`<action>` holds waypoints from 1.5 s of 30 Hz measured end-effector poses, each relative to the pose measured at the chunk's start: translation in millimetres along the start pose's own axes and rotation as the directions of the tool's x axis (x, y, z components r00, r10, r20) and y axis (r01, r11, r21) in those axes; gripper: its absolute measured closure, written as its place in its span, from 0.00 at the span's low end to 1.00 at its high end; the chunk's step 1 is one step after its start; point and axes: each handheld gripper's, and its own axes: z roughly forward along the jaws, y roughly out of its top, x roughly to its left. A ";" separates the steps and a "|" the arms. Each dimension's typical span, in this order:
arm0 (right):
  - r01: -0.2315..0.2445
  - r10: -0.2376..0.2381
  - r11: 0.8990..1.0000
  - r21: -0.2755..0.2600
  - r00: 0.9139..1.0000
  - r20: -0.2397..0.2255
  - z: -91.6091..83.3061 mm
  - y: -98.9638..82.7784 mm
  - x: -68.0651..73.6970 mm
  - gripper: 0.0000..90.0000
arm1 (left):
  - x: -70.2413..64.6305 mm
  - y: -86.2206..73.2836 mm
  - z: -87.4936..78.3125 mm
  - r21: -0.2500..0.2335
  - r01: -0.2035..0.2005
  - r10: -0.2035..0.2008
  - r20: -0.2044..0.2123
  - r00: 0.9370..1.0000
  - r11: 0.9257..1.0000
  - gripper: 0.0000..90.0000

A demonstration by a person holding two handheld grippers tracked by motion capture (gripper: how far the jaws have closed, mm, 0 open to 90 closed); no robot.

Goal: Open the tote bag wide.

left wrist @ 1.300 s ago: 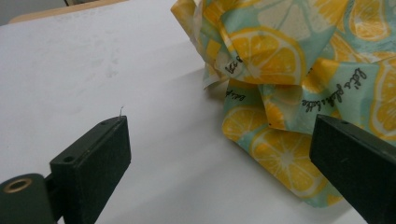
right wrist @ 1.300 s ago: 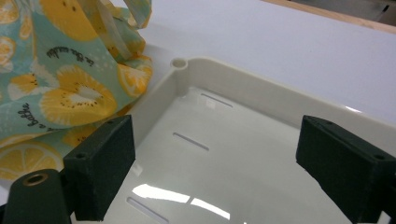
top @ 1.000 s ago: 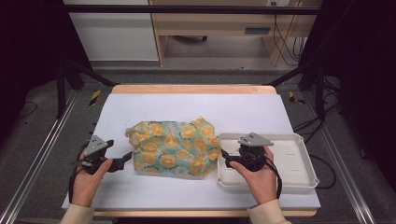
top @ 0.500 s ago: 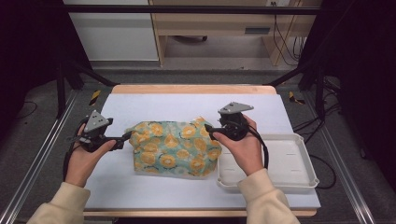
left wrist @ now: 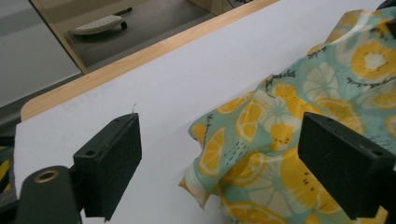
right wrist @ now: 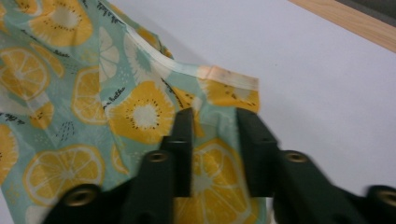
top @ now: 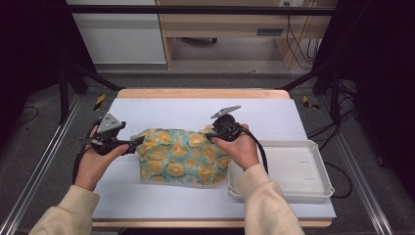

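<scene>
- Since the earlier frame, the right gripper (top: 211, 135) has gone from the white tray (top: 313, 171) to the cloth's (top: 181, 155) far right corner; the left gripper (top: 138, 143) rose to its left edge.
- Left gripper view: jaws wide, the cloth (left wrist: 299, 135) edge between them, not pressed.
- Right gripper view: jaws just closing, narrow, a cloth (right wrist: 93, 116) fold between them.

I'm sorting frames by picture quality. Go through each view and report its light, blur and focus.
High view: the table is evenly lit, the room around it is dark, and the picture is slightly soft. Left gripper view: bright, with the citrus-print cloth sharp. Right gripper view: its jaws look smeared and soft, while the cloth's hem is clearer.
</scene>
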 end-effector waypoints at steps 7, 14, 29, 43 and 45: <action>0.072 -0.072 0.991 -0.109 0.997 0.004 -25.3 -9.5 23.3 1.00 | -9.8 -11.6 -14.8 0.014 -0.023 0.023 -0.001 1.000 1.000 0.15; 0.116 -0.127 0.965 -0.236 0.991 -0.034 -58.0 -37.9 52.6 1.00 | -19.7 -28.3 -27.4 0.033 -0.054 0.054 0.006 0.999 0.998 0.14; 0.157 -0.182 0.970 -0.187 0.976 -0.120 -56.0 -98.5 82.9 1.00 | -42.8 -27.1 -40.9 -0.003 -0.104 0.104 0.069 0.992 0.995 0.13; 0.196 -0.203 0.978 -0.075 0.974 -0.103 -30.4 -113.9 89.0 1.00 | -67.6 6.9 11.6 0.059 -0.139 0.129 0.150 0.980 0.989 0.57; 0.189 -0.196 0.979 -0.073 0.976 -0.093 -28.8 -113.1 87.6 1.00 | -70.2 5.4 13.2 0.049 -0.123 0.115 0.150 0.982 0.991 0.72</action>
